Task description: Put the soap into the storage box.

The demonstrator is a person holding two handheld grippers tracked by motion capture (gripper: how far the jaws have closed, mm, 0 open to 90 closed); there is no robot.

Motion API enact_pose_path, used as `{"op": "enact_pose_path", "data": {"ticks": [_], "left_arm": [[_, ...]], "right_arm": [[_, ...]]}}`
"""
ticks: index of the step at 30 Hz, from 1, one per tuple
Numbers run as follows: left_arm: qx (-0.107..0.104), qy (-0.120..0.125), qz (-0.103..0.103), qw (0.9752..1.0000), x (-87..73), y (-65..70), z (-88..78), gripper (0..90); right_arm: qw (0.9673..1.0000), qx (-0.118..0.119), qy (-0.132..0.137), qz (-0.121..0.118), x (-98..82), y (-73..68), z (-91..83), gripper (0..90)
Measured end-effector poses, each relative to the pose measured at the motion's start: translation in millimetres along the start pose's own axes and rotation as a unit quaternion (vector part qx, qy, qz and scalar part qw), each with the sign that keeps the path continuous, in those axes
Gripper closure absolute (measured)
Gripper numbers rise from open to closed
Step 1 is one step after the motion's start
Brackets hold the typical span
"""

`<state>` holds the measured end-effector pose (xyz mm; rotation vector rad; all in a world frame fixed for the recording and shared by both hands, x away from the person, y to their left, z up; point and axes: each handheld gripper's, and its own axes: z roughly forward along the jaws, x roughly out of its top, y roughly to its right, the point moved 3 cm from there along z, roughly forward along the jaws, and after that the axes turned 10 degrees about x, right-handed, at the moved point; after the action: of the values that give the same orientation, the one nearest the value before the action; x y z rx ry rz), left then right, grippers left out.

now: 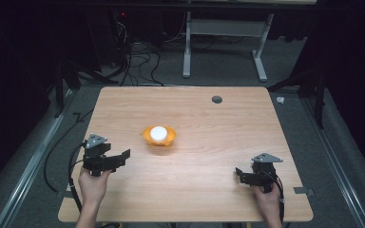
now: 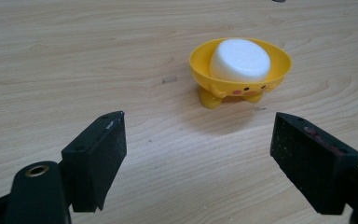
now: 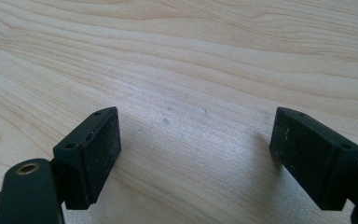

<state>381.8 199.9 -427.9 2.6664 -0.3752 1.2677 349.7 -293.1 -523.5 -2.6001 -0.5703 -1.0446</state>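
Yellow bowl [image 1: 159,137]: stands on small feet at the centre of the worktop [image 1: 209,190] in the high view; upper right of centre in the left gripper view, with a painted face on its side.
White block [image 2: 240,59]: sits inside the bowl, its top rising above the rim.
Left gripper [image 1: 118,158]: lower left of the high view, pointed toward the bowl and near it but apart; fingers [image 2: 95,156] spread wide with nothing between them.
Right gripper [image 1: 240,174]: lower right of the high view, well apart from the bowl; fingers [image 3: 87,154] likewise wide apart over bare wood, holding nothing.
Risk, tipping: the bowl looks light and stands on narrow feet, so a finger nudging the rim on approach would likely tilt or slide it.
Risk, spill: the block lies loose, so a tilt could roll it out.
Risk, grip: the curved, smooth wall may slip out of flat fingers if they close off-centre.
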Motion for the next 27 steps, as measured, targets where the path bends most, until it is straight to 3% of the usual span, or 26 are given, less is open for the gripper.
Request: {"op": "enact_pose_path", "data": {"ticks": [27], "left_arm": [[0.003, -0.022, -0.018, 0.9996, -31.9, -7.1, 3.2, 18.9]], "right_arm": [[1.0000, 0.000, 0.000, 0.000, 0.0, -0.1, 0.0, 17.2]]}}
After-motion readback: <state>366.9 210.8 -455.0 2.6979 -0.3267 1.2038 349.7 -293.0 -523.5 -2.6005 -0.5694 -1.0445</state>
